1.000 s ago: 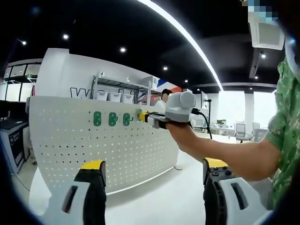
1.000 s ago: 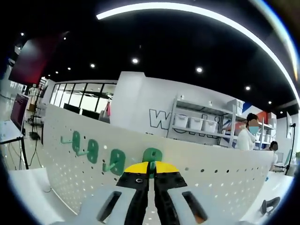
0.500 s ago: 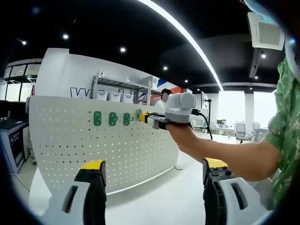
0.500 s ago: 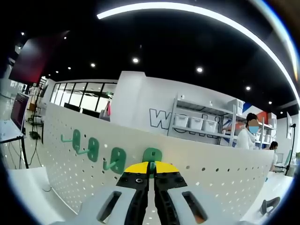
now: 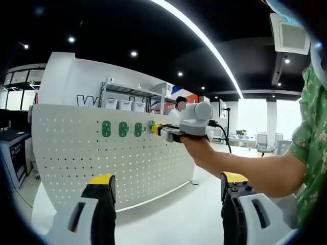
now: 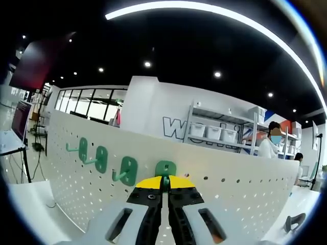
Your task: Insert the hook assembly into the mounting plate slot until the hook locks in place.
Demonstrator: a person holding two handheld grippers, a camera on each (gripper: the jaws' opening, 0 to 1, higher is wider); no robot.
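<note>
White pegboard (image 5: pixel 102 153) stood on open floor, its top edge free. Right gripper (image 6: pixel 164 185) pinched a green hook (image 6: pixel 165 170) at the board beside three mounted hooks (image 6: pixel 101 159). Left gripper (image 5: pixel 163 191) hung spread, holding nothing. Wall lettering began "W", the rest hidden.

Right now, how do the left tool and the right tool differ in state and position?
The left tool is open, its jaws wide apart and holding nothing; the right tool is shut on the green hook. The left tool hangs back from the white pegboard; the right tool is up at its top row. Both have yellow-tipped black jaws.
</note>
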